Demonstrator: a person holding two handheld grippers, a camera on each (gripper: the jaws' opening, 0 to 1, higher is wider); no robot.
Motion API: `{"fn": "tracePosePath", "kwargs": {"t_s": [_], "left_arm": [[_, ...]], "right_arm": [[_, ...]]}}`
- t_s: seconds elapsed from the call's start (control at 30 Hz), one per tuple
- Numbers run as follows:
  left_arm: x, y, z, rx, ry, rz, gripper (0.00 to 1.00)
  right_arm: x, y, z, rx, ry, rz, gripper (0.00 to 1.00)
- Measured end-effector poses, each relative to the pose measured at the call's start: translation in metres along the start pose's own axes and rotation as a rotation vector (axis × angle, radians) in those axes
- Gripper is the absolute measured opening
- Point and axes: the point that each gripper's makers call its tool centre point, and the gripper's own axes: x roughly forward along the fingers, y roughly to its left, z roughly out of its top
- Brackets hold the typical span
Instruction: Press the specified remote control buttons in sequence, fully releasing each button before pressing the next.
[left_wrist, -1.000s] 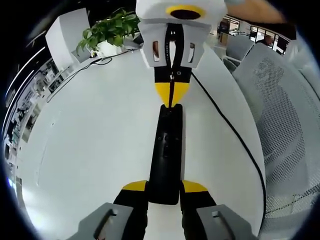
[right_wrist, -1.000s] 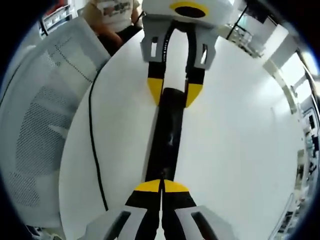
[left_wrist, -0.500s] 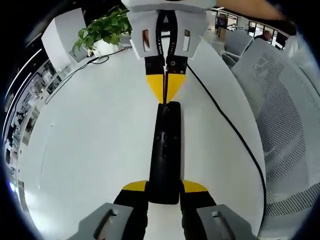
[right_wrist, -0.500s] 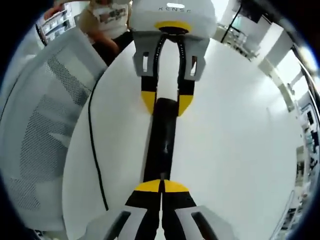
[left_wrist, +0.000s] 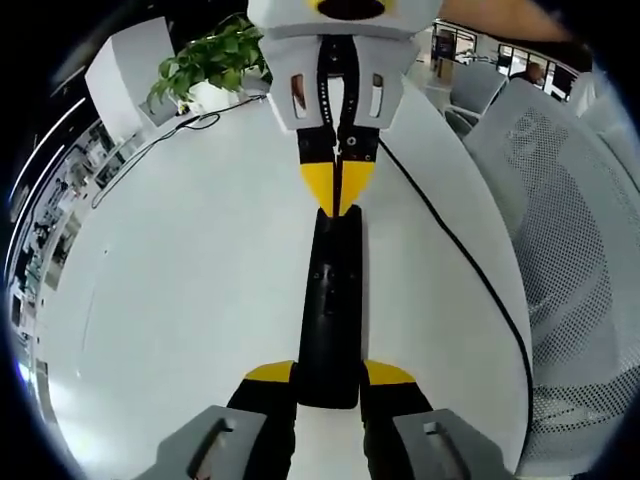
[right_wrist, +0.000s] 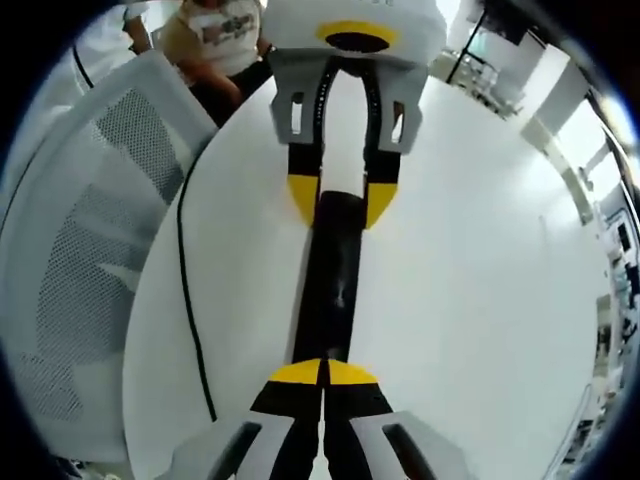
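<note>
I see a long black remote (left_wrist: 330, 310) lying on the white worktop (left_wrist: 180, 290). My left hand-held gripper (left_wrist: 329, 377) has its yellow tips one on each side of the near end, gripping it. My right hand-held gripper (right_wrist: 322, 373) has its tips closed together at the other end. The left gripper view shows a plant (left_wrist: 215, 60). The right gripper view shows a person (right_wrist: 215, 45) sitting past a mesh chair (right_wrist: 80, 270). A black cable (right_wrist: 190, 300) runs beside the remote.

No legible text, label, brand, number or sign is present. The remote control (left_wrist: 332, 310) shows button markings in the left gripper view, but they are too small and blurred to read. The shirt print on the person (right_wrist: 222, 35) at the far left of the right gripper view is also illegible.
</note>
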Motion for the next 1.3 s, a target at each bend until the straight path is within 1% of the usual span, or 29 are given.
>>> {"fn": "tracePosePath", "kwargs": {"t_s": [0.33,0.93,1.3], "left_arm": [[-0.0004,0.0004,-0.0003,0.0,-0.002,-0.001,0.23],[-0.0002,0.0005,0.0001,0.001,-0.001,0.004,0.24],[0.0001,0.0004,0.0,-0.004,-0.003,0.002,0.24]], "right_arm": [[0.0007,-0.0014,0.0032,0.0,-0.011,0.002,0.0],[0.0028,-0.0003,0.001,-0.01,0.002,0.01,0.0],[0.004,-0.0006,0.0004,0.004,0.006,0.015,0.0]]}}
